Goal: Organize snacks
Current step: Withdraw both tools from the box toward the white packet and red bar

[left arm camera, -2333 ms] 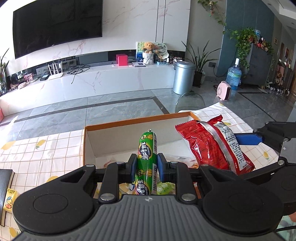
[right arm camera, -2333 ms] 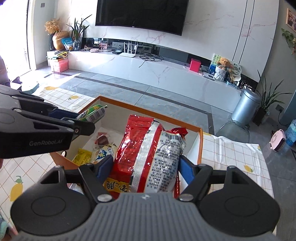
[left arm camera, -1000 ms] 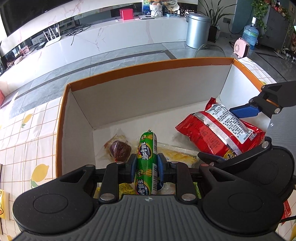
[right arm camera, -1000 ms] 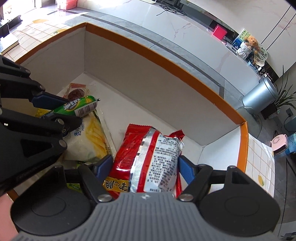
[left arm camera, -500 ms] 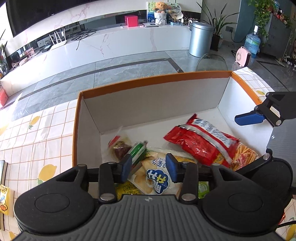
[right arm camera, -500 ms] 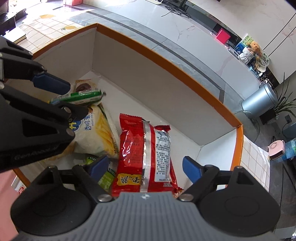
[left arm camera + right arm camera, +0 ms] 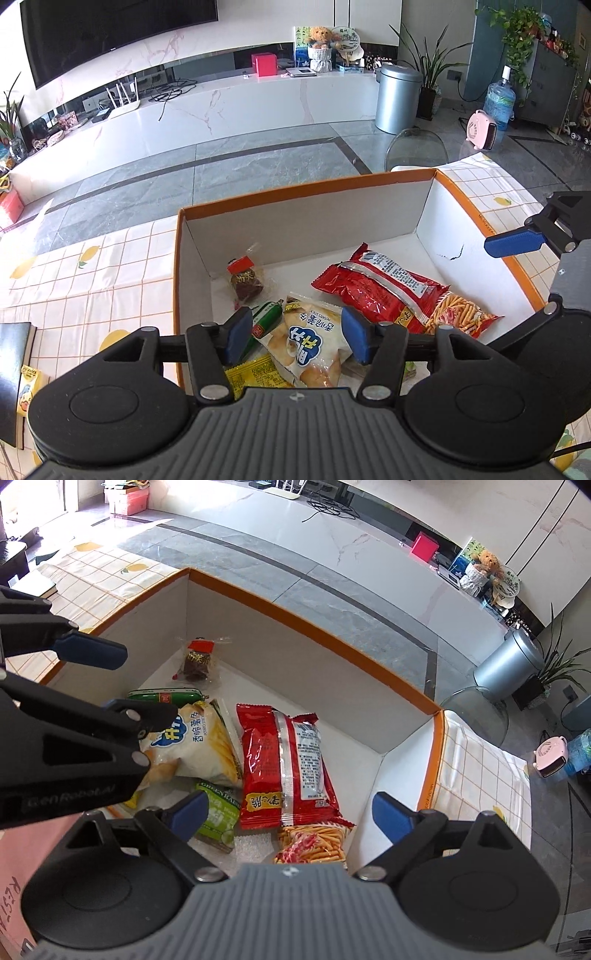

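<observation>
Green sausage (image 7: pixel 266 317) and red packet (image 7: pixel 286 764) lie in box (image 7: pixel 303 190); left tongs (image 7: pixel 293 334) and right tongs (image 7: pixel 290 814) just opened, both empty; small carton (image 7: pixel 27 380) remains on table (image 7: pixel 92 280).

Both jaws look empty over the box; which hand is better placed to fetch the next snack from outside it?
Probably left: the left gripper hangs open by the box's left wall, nearest the yellow packet on the tablecloth. No loose snack shows beside the right gripper.
</observation>
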